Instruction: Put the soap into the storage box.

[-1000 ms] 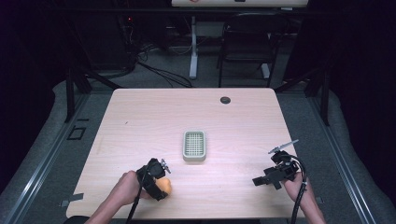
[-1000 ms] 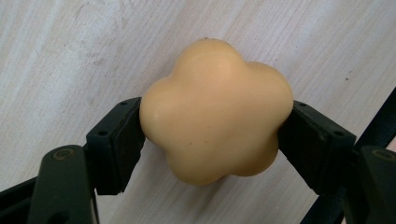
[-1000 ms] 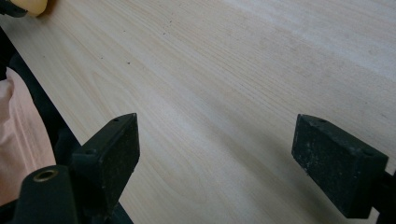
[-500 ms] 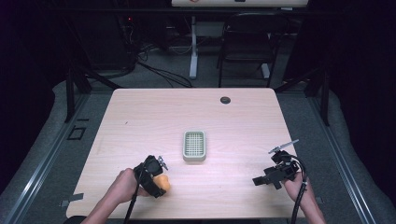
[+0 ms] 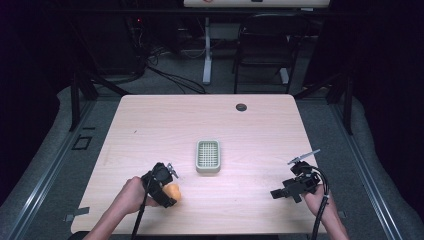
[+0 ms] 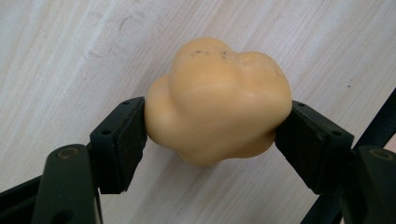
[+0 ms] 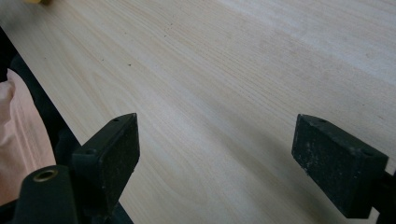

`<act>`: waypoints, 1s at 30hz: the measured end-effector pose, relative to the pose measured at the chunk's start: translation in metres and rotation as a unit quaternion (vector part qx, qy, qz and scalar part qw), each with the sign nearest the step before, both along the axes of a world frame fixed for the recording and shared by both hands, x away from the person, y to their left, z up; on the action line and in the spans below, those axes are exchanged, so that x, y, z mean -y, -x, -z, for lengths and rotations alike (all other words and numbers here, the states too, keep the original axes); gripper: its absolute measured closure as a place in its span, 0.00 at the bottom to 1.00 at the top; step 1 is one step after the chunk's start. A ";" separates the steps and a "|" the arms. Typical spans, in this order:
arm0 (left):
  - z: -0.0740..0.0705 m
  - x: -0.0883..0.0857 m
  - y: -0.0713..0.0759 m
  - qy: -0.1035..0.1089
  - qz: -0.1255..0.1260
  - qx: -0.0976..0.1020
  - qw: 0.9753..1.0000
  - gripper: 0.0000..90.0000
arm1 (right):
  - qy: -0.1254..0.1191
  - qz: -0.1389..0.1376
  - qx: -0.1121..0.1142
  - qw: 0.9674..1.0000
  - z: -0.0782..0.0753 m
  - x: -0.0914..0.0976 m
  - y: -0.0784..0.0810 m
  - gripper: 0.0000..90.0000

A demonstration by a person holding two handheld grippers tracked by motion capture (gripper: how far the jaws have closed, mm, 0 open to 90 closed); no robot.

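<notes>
High view: the left hand-held gripper rests low at the near left of the desk, its body and the person's left hand covering most of a lumpy yellow-orange object, so that just a small patch shows at the gripper's right edge. Left gripper view: the same object lies on the wood with both black pads pressed against its flanks; the jaws have just been closing and now clamp it. Its underside and far side are hidden, and its smooth, lobed form does not settle whether it is a toy pepper or some other moulded piece. A pale green slotted tray sits near the desk's centre, well apart from the object; its contents cannot be made out. The right hand-held gripper, at the near right, stands wide open over bare wood with nothing between its pads. A small dark disc near the far edge is too small to identify.
</notes>
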State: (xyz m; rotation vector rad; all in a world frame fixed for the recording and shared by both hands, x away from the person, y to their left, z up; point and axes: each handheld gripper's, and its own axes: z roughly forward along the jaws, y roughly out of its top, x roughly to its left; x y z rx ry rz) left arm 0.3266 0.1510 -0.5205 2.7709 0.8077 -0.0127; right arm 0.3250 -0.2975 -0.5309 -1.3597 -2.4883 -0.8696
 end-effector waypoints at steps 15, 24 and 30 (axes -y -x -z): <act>-0.008 -0.001 -0.006 -0.001 0.003 0.007 1.000 0.30 | -0.003 0.006 0.002 1.000 0.000 0.000 0.001 0.17; -0.012 0.001 -0.011 0.001 0.004 0.006 1.000 0.30 | -0.005 0.007 0.001 1.000 0.000 0.000 0.001 0.17; -0.017 0.002 -0.017 -0.002 0.007 0.007 1.000 0.30 | -0.007 0.007 0.002 1.000 0.000 0.000 0.001 0.17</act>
